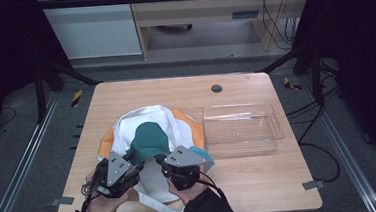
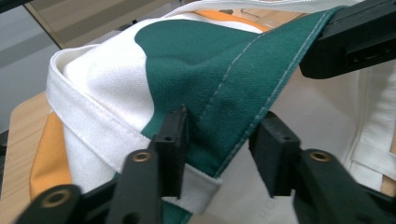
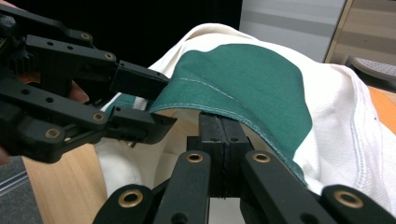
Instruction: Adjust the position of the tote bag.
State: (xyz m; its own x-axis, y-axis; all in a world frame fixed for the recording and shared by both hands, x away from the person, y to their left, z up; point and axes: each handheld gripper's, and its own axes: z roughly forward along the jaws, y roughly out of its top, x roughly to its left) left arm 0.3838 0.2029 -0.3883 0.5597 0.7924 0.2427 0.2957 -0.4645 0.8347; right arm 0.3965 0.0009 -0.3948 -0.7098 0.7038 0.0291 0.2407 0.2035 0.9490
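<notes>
Lying at: near middle of the wooden table (image 1: 261, 181), bunched in a heap, a canvas tote bag (image 1: 150, 126) in white, dark green and orange.
Green panel (image 2: 219, 70): stitched hem along its edge; raised off the heap at the side nearest the person.
White band (image 2: 93, 126): folded seam below and beside the green panel, seen in the left gripper view.
Orange panel (image 1: 189, 123): showing at the bag's far right and at its left edge.
Strap (image 1: 155, 203): white webbing, trailing from the bag toward the table's near edge between the forearms.
Left gripper (image 2: 219, 137): jaws spread, one on each side of the green hem; the hem's corner sits in the gap, cloth brushing the left jaw, not pinched.
Right gripper (image 3: 223, 140): jaws pressed together on the green hem, holding it up from below.
Gripper spacing: side by side, close, both at the bag's near edge; in the high view the left gripper sits left of the right.
Hands: one under each gripper, sleeves dark, entering from the bottom edge.
Clear plastic bin (image 1: 273, 130): rectangular, just right of the bag, touching or nearly touching its orange side; which, cannot be told.
Grommet (image 1: 217, 88): dark round hole in the tabletop, beyond the bag.
</notes>
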